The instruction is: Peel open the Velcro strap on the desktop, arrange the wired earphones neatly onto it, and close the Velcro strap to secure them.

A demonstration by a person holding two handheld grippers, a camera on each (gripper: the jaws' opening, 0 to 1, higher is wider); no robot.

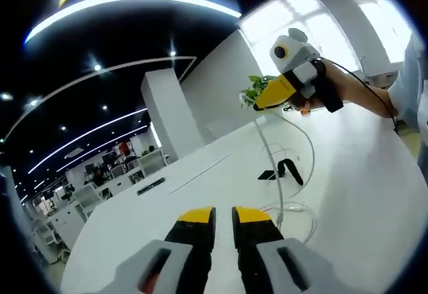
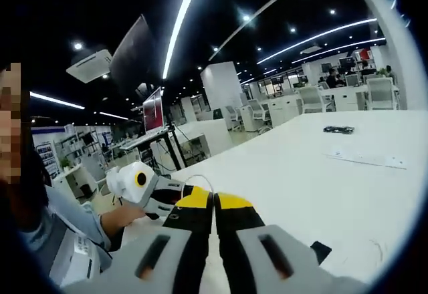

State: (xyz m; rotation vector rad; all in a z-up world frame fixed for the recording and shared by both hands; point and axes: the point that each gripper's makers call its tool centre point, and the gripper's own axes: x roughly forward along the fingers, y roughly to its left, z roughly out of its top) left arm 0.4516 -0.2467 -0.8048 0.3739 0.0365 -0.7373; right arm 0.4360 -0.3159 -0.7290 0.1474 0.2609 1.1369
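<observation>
**Listener:** Where are your tongs, and what do they have hold of?

**Operator:** In the left gripper view my left tongs (image 1: 224,215) sit low over the white worktop (image 1: 374,194), yellow tips nearly together with a thin gap; I can't see anything between them. My right tongs (image 1: 262,101) show raised above the worktop, closed on the white earphone cable (image 1: 271,157), which hangs from their tip to a loose coil lying on the surface beside my left tips. In the right gripper view those same tongs (image 2: 214,204) have their tips pressed together.

**Listener:** And the strap?

**Operator:** The black Velcro strap (image 1: 284,171) lies on the worktop just beyond the coil, one end lifted, so it looks peeled open to me.

**Listener:** How would you do this step well?

**Operator:** My judgement: lower the cable slowly so it folds into even loops, steady the coil with the left tips, then carry the bundle across the middle of the strap, not its ends.

**Listener:** What's around you?

**Operator:** A smooth, glossy worktop in an open office: a white pillar (image 1: 170,117), a leafy plant (image 1: 257,88), bright windows, ceiling light strips, and rows of desks with chairs.
</observation>
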